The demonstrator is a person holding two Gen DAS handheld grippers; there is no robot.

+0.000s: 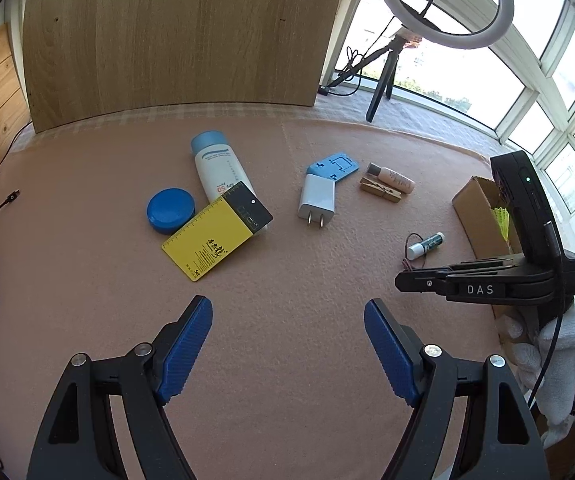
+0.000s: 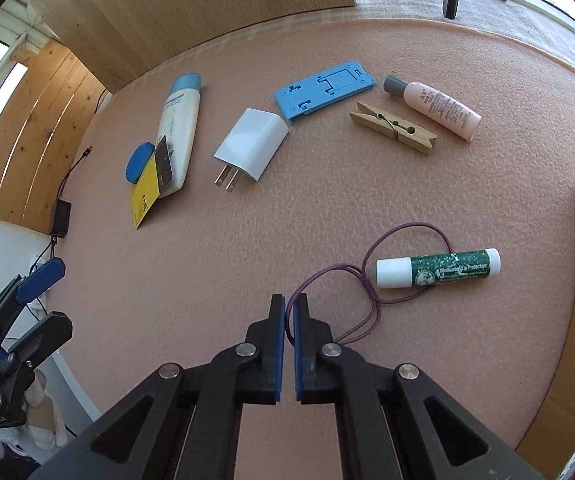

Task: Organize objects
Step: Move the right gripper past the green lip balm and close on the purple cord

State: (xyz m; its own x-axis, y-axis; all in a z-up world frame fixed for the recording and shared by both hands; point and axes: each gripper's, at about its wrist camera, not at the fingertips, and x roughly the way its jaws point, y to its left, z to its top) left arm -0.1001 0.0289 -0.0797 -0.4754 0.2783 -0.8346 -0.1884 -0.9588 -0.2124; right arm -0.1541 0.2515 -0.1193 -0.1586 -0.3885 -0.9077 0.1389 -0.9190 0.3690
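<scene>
The right tongs [image 2: 289,312] were pressed almost together on one loop of the purple elastic band [image 2: 371,304], which lay on the pink tabletop [image 2: 207,280] close in front of them. A thin part of the band passed through the narrow gap between the blue pads [image 2: 279,352], so they seemed to pinch it, though the wrist view does not show how firmly. The other end of the band ran under the lip balm stick [image 2: 437,268], which lay across it. The cardboard box [image 1: 483,216] stood just to the right, at the edge of the tabletop.

The left tongs [image 1: 288,320] were spread wide and held nothing. They hovered over the tabletop, well apart from the other things: the yellow card [image 1: 207,240], the blue round tin [image 1: 170,210], the sunscreen bottle [image 1: 219,168], the white charger [image 1: 316,200], the blue phone stand [image 1: 335,166], the clothespin [image 1: 381,191] and the small pink bottle [image 1: 393,178].

I judge that the step in hand was to lift the band and carry it to the box. To do it well, the pull should be slow and rather upward, because the band would probably drag the lip balm or make it roll. A thin band can also slip out of flat pads, so the grip should be kept tight until the band is over the box.
</scene>
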